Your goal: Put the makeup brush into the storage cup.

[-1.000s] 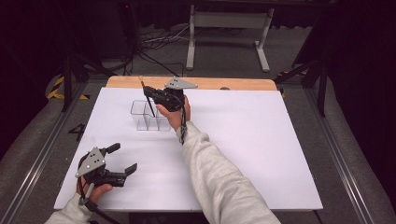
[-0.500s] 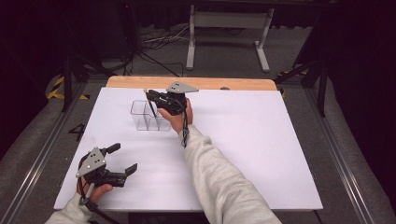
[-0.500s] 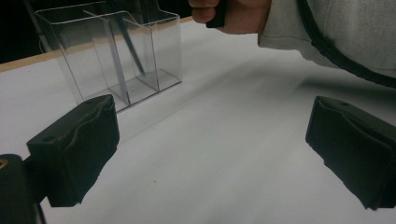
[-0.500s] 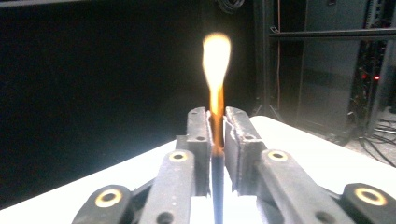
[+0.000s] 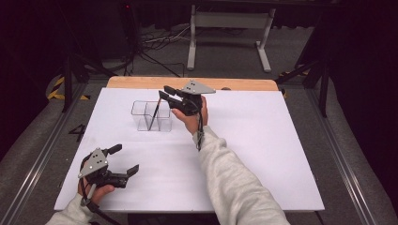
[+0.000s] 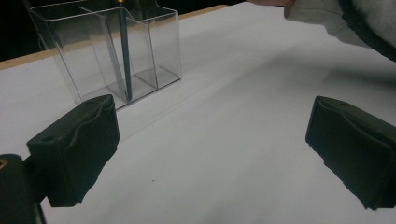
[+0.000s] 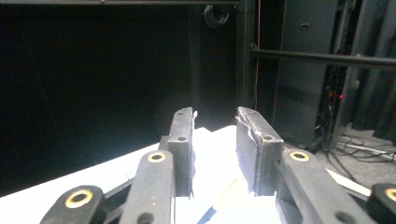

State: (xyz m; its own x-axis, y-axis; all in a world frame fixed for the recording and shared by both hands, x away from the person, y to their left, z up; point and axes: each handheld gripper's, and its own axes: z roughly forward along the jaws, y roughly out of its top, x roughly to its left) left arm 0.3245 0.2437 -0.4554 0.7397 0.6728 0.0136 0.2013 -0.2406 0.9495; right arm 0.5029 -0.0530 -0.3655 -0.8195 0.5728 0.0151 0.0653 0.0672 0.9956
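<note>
The right gripper (image 5: 165,93) is opening its empty jaws, releasing the dark slim pencil (image 5: 154,115) leaning inside the clear plastic three-compartment organiser (image 5: 141,123); withdrawing straight should avoid tipping it.

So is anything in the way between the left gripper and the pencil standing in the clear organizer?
Only the organizer's own clear wall. Bare white table lies between the open left gripper and the clear organizer. The pencil leans inside a compartment, its top free above the rim. The right gripper, jaws just opening, hovers beside that top.
</note>
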